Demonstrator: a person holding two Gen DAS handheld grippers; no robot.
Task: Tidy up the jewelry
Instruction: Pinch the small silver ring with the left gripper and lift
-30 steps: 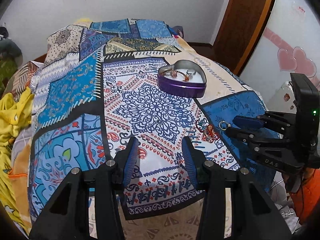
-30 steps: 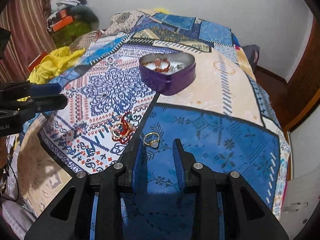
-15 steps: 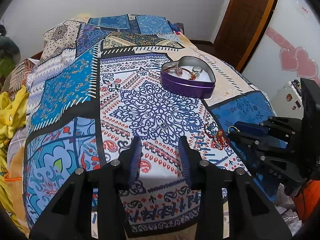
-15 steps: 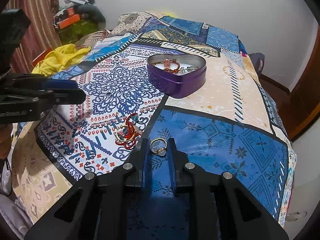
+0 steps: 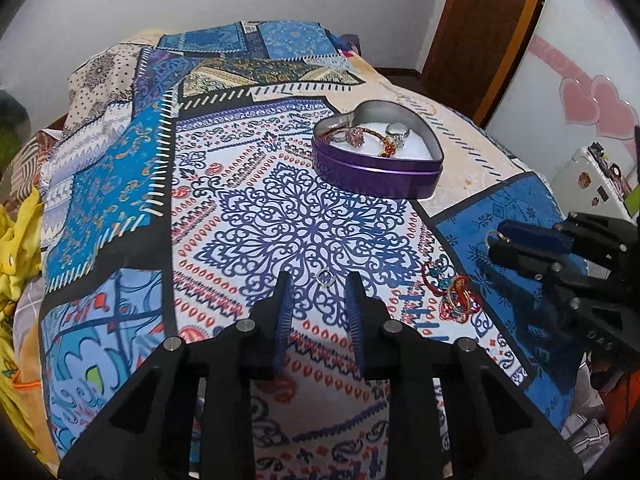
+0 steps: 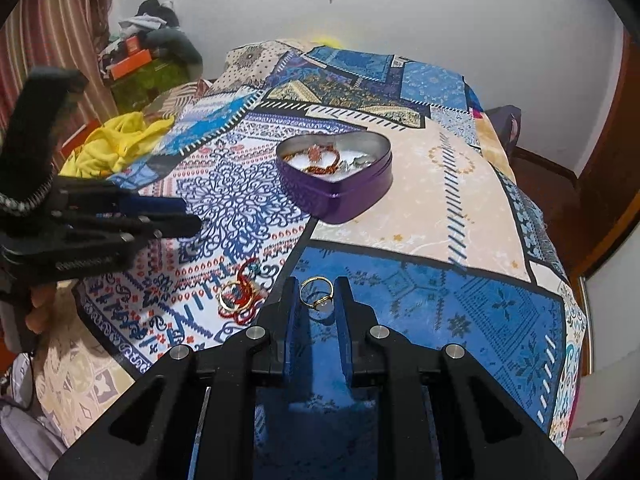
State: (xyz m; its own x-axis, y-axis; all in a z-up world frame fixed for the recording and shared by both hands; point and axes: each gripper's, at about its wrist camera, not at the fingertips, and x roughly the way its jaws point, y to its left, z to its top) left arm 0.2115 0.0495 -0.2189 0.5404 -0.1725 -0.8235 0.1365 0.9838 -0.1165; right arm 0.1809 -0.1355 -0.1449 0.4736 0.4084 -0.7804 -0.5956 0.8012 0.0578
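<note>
A purple heart-shaped tin (image 5: pixel 376 178) (image 6: pixel 340 196) sits on the patterned bedspread and holds several rings and a red bracelet. My right gripper (image 6: pixel 317 300) is shut on a gold ring with a pale stone (image 6: pixel 317 295), held just above the blue patch; it also shows in the left wrist view (image 5: pixel 502 238). My left gripper (image 5: pixel 320 292) is open, its fingers on either side of a small silver ring (image 5: pixel 325 278) lying on the cloth. A pile of red and gold earrings and rings (image 5: pixel 454 294) (image 6: pixel 240 294) lies between the grippers.
The bedspread (image 6: pixel 440 208) covers a bed whose edges fall away at the right and front. Yellow cloth (image 6: pixel 116 144) is heaped at the left edge. A wooden door (image 5: pixel 484 32) and a white wall stand behind.
My right gripper closed on the gold ring and lifted it slightly. My left gripper moved forward over the cloth until its fingers flank the small silver ring, and its jaws narrowed.
</note>
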